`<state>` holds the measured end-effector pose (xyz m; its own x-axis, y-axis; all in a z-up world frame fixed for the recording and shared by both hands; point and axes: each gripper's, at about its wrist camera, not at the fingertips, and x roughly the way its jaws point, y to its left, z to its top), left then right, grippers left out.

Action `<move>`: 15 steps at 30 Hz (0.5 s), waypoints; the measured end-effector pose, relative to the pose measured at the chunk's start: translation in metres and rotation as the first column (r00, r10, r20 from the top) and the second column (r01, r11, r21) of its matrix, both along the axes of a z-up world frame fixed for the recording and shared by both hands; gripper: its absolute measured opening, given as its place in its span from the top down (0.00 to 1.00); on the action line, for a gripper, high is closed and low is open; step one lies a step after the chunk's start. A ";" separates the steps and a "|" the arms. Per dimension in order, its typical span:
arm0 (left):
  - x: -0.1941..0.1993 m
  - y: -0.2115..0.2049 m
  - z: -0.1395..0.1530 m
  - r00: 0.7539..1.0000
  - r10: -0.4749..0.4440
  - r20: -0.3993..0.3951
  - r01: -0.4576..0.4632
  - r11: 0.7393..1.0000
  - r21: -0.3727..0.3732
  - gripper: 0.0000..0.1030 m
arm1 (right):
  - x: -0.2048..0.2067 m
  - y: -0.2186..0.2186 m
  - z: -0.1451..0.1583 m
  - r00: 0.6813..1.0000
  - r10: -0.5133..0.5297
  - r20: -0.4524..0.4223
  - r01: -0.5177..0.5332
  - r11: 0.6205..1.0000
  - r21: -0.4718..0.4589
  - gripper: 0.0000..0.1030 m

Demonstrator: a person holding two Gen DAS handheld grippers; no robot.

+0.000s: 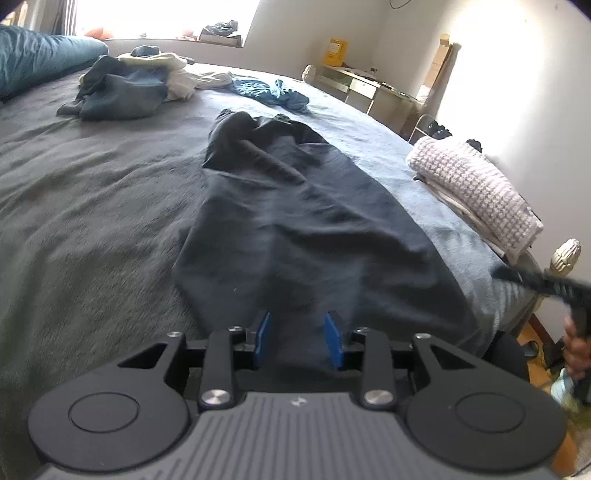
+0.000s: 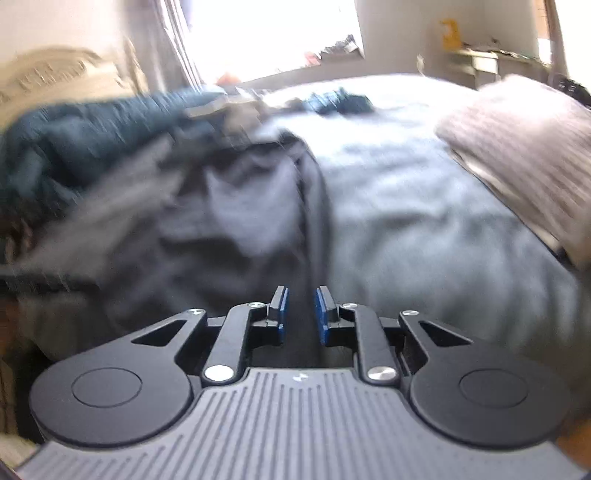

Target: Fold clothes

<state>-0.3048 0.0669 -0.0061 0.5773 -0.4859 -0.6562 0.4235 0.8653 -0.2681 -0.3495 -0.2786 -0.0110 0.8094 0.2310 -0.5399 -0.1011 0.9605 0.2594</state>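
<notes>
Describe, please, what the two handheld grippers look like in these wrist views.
Both match. The left gripper and the right gripper each have a grey ribbed body with a small white emblem, two round black discs at the sides, black linkage arms with silver screws, and blue pads on black fingers. No cables or sleeves show.

A grey-covered bed (image 1: 92, 192) fills the room. At its head lies a teal pillow (image 1: 33, 55), below a bright window (image 1: 166, 14). Beyond the bed's far side stands a pale desk (image 1: 354, 83) against the wall, a yellow box (image 1: 337, 51) on it.
</notes>
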 end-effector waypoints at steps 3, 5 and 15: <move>0.004 -0.008 -0.001 1.000 0.006 0.020 -0.007 1.000 0.025 0.68 | 0.037 -0.002 0.000 0.999 0.031 0.014 -0.032 0.997 0.072 0.76; 0.009 -0.012 -0.004 1.000 0.017 0.023 -0.017 1.000 0.022 0.68 | 0.062 -0.004 -0.006 0.998 0.055 -0.014 -0.053 0.990 0.132 0.75; 0.033 -0.015 -0.019 1.000 0.010 0.007 -0.010 1.000 -0.001 0.68 | 0.097 -0.003 -0.022 0.997 0.044 -0.066 -0.033 0.986 0.162 1.00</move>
<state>-0.2722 0.0521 -0.0247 0.5867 -0.4810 -0.6515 0.4167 0.8691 -0.2664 -0.2530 -0.2817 -0.0334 0.7605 0.3495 -0.5473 -0.1138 0.9015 0.4176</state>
